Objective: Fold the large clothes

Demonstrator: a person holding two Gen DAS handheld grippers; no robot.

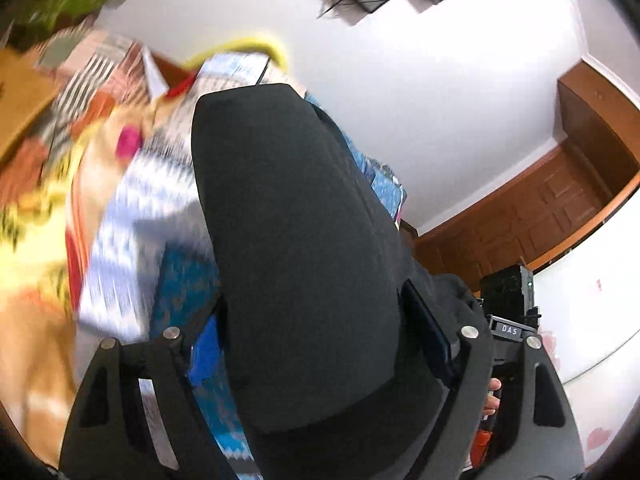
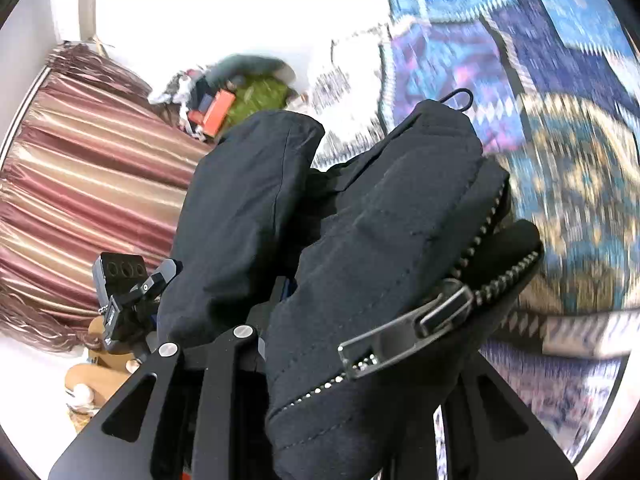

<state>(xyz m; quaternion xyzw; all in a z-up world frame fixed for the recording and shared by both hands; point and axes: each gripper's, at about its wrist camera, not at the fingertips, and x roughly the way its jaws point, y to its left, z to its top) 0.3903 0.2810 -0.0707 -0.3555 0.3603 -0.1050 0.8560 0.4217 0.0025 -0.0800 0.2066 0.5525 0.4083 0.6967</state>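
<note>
Black padded fabric of the jacket (image 1: pixel 296 248) fills the middle of the left wrist view, bunched between the left gripper (image 1: pixel 316 344) fingers, which are clamped on it. The right gripper (image 2: pixel 280 300) likewise pinches the jacket's zipper edge (image 2: pixel 404 336), its folds hiding the fingertips. Beyond the garment's edges lies a blurred, blue patterned bedspread (image 2: pixel 560 128). Far left hangs a striped curtain (image 2: pixel 80 168); far right, past a white wall (image 1: pixel 420 100), stands a wooden door (image 1: pixel 552 208).

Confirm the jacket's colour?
Black jacket with a silver zipper; right wrist view shows it best.
</note>
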